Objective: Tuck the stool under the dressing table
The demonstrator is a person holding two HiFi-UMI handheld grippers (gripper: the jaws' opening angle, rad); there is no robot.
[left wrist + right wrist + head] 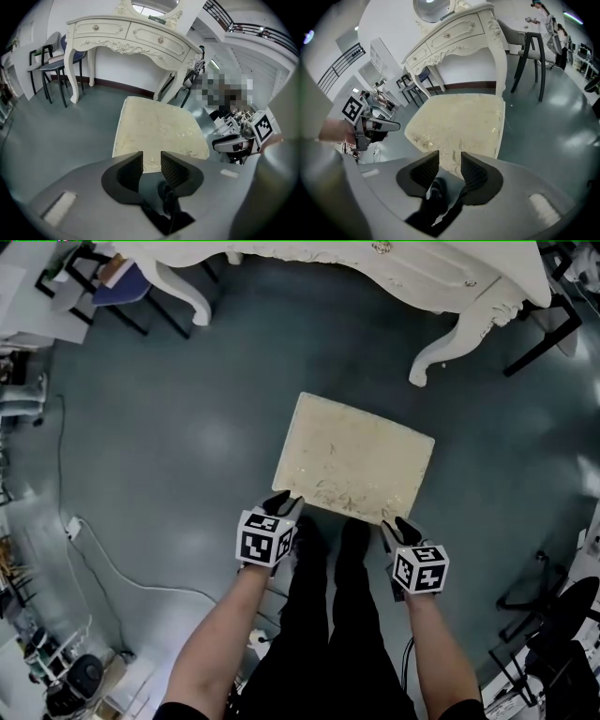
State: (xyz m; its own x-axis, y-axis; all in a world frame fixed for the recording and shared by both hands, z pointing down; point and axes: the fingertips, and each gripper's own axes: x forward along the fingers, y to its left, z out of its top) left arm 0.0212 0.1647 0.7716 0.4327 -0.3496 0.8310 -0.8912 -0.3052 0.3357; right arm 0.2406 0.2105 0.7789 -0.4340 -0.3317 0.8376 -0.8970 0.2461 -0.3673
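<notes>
The stool (354,468), a cream padded rectangle with a faint gold pattern, stands on the grey floor (169,446) out in the open, between the person and the dressing table (403,263), not yet under it. It sits a little askew, its far right corner nearest the table's curved front leg (450,338). The left gripper (278,502) and the right gripper (398,526) are at the two ends of the stool's near edge, one by each corner, a placing that looks meant to let both hands steer it straight into the gap between the table's legs. Both grippers have their jaws apart: in the left gripper view the seat's near rim shows through the gap of the left gripper (151,159), and likewise in the right gripper view for the right gripper (450,159), with neither pair pressing on the cushion. Closing on that rim seems the next need. A dark chair (112,282) stands by the table's left side, clear of the likely path.
</notes>
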